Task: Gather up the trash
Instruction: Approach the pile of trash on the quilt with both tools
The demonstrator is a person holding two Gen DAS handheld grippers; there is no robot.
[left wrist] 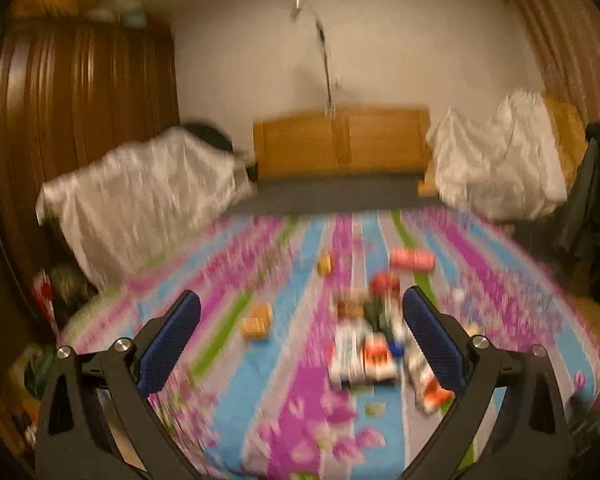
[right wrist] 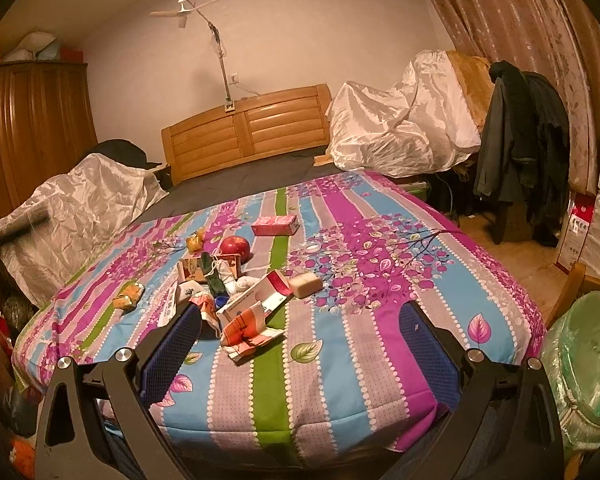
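Observation:
Trash lies scattered on a striped purple and blue bedspread (right wrist: pixel 380 280). In the right wrist view I see a crumpled orange wrapper (right wrist: pixel 246 330), a white carton (right wrist: pixel 256 296), a pink box (right wrist: pixel 275 225), a red apple (right wrist: pixel 235 246) and a tan block (right wrist: pixel 306 284). My right gripper (right wrist: pixel 300 320) is open and empty, low over the bed's front edge, just short of the wrapper. The left wrist view is blurred; the same pile (left wrist: pixel 374 344) lies ahead and to the right. My left gripper (left wrist: pixel 300 316) is open and empty above the bed.
A bin lined with a green bag (right wrist: pixel 584 364) stands right of the bed. A wooden headboard (right wrist: pixel 246 130), sheet-covered heaps (right wrist: pixel 400 120) on both sides, a wardrobe (right wrist: pixel 28 128) at left, a coat-draped chair (right wrist: pixel 520 140) and boxes at right.

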